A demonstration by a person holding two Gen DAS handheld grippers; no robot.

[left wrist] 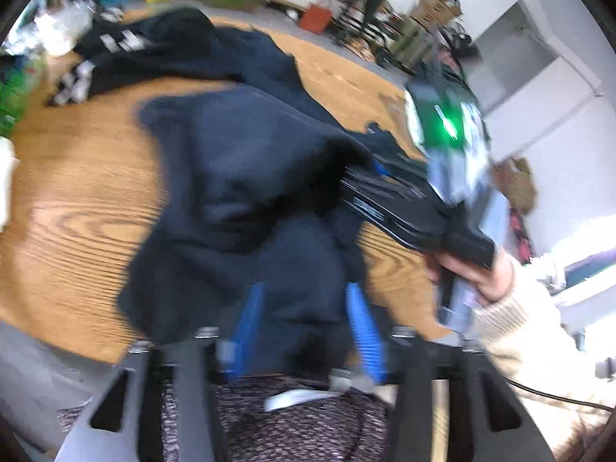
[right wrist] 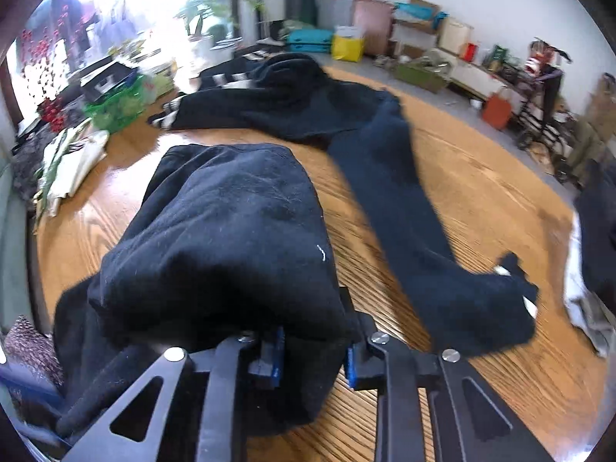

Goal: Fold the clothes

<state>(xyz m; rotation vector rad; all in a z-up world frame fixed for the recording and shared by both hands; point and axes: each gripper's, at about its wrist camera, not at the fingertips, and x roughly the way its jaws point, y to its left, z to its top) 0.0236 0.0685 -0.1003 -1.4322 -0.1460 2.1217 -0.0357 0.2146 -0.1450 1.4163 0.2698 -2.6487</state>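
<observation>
Wooden table [right wrist: 481, 200], right gripper [right wrist: 313, 362] angled down

A dark navy fabric garment [left wrist: 238, 177] is seen bunched on the wood-grain table [left wrist: 77, 223], draped between the left gripper's [left wrist: 304, 331] spread blue-padded fingers [left wrist: 362, 327].

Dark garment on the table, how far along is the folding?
Done: nothing looks finished; the dark garment is only bunched over itself. In hand: the right gripper pinches its near edge; the left gripper straddles it loosely. Left: the long leg and the striped black garment lie unfolded.
</observation>
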